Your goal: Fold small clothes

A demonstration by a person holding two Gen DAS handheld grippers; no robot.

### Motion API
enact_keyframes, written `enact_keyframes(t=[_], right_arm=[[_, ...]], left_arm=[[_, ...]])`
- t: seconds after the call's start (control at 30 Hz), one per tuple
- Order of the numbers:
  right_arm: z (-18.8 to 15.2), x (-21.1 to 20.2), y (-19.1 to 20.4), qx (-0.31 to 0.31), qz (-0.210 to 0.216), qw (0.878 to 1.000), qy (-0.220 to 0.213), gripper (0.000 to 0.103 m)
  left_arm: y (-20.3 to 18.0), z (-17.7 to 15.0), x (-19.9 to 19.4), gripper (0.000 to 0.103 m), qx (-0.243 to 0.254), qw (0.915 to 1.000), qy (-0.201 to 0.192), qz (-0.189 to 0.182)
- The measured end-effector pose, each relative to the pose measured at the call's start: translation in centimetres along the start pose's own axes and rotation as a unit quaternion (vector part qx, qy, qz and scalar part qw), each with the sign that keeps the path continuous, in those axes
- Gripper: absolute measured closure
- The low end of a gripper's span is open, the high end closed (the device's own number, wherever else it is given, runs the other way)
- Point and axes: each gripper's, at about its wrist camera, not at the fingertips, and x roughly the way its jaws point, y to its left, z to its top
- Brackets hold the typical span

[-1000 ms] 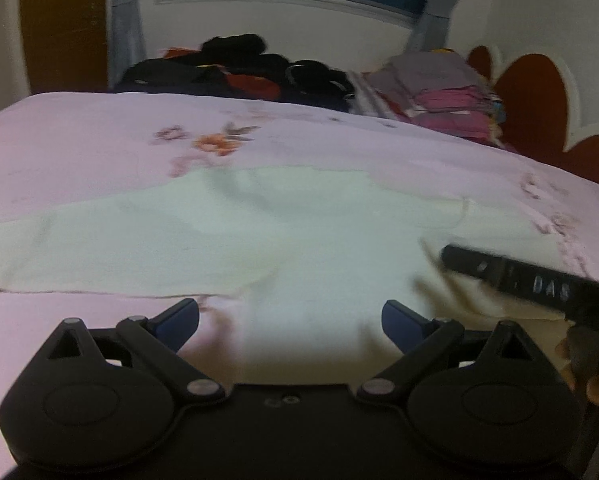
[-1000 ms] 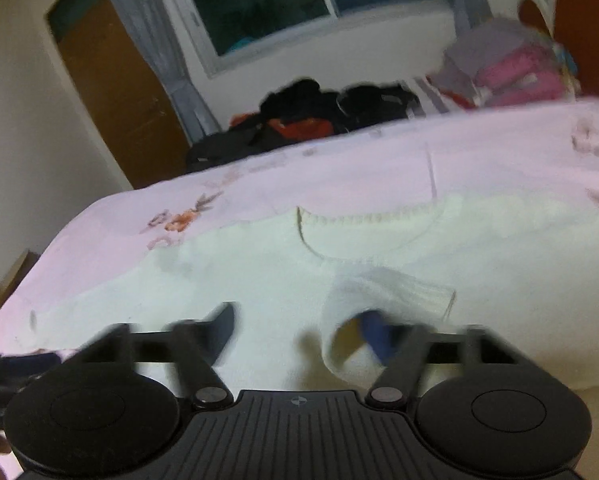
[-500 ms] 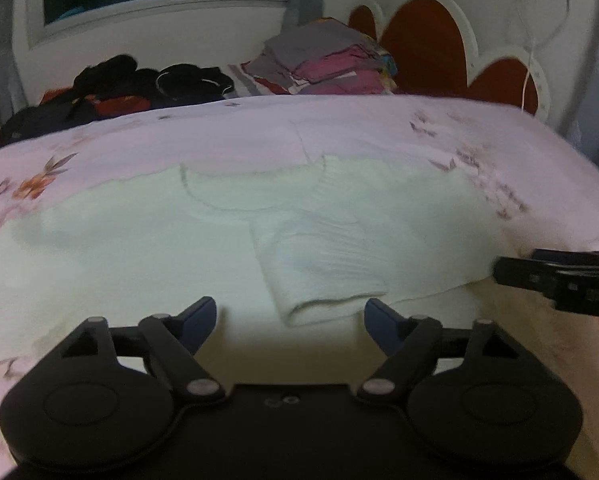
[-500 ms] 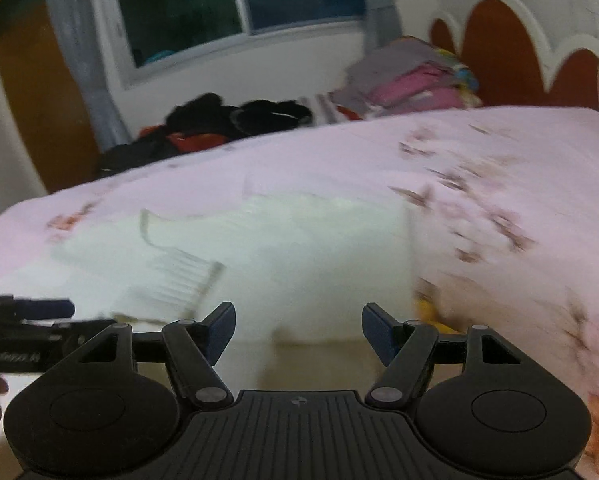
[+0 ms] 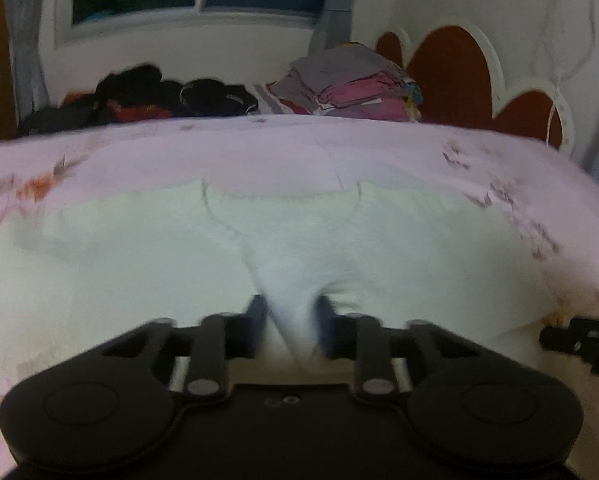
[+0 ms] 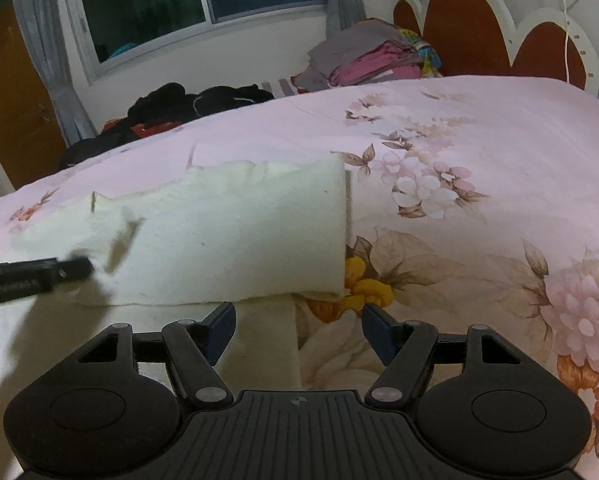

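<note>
Two tools at work: left tool (image 5: 289,320) has just been closing and now pinches the folded sleeve cuff (image 5: 287,280) of the cream sweater (image 6: 235,236), which lies flat on the bed (image 6: 479,128). Right tool (image 6: 297,330) stands open over the sweater's near right corner, holding nothing. Judgement: keep the cuff taut, lay it square. No containers visible

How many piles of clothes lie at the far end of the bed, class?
2: a dark pile to the left beneath the window, and a folded grey and pink stack to the right beside the headboard. More may lie hidden past the bed's edge.
</note>
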Motion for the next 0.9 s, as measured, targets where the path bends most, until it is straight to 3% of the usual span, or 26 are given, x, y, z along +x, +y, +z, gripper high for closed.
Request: enact_keyframes(t=[0.07, 0.17, 0.27, 0.4, 0.53, 0.6, 0.73, 0.77, 0.8, 0.9], right_arm=[[0.1, 0.5, -0.1, 0.007, 0.004, 1.0, 0.009, 0.063], [0.5, 1.1, -0.6, 0.03, 0.011, 0.999, 0.012, 0.063], [1.0, 1.4, -0.9, 0.052, 0.021, 0.998, 0.008, 0.063], [1.2, 1.8, 0.2, 0.022, 0.011, 1.0, 0.01, 0.063], [1.1, 2.2, 1.0, 0.002, 0.01, 1.0, 0.01, 0.063], [1.1, 2.4, 1.2, 0.003, 0.007, 1.0, 0.009, 0.063], [1.6, 2.9, 1.3, 0.018, 0.006, 1.0, -0.002, 0.064], [1.7, 3.0, 1.3, 0.017, 0.003, 1.0, -0.002, 0.085], [1.7, 3.3, 1.2, 0.016, -0.005, 1.0, 0.004, 0.097], [1.6, 3.2, 0.2, 0.041, -0.005, 0.999, 0.006, 0.097]], left_arm=[[1.3, 0.2, -0.2, 0.092, -0.031, 0.9995, -0.001, -0.009], [3.1, 0.6, -1.1, 0.094, -0.076, 0.9967, -0.015, -0.025], [3.8, 0.9, -2.3, 0.095, -0.083, 0.9955, -0.039, -0.021], [5.7, 1.1, -3.7, 0.095, -0.108, 0.992, -0.066, -0.005], [7.6, 0.8, -3.8, 0.095, -0.127, 0.9901, -0.057, 0.014], [8.1, 0.3, -3.1, 0.094, -0.13, 0.9909, -0.034, 0.012], [8.6, -0.6, -2.1, 0.076, -0.139, 0.9901, -0.007, 0.02], [8.9, -0.7, -2.1, 0.076, -0.145, 0.9891, -0.007, 0.023], [9.2, -0.7, -2.2, 0.074, -0.151, 0.9882, -0.006, 0.027], [10.3, -0.7, -2.9, 0.06, -0.164, 0.9855, -0.009, 0.042]])
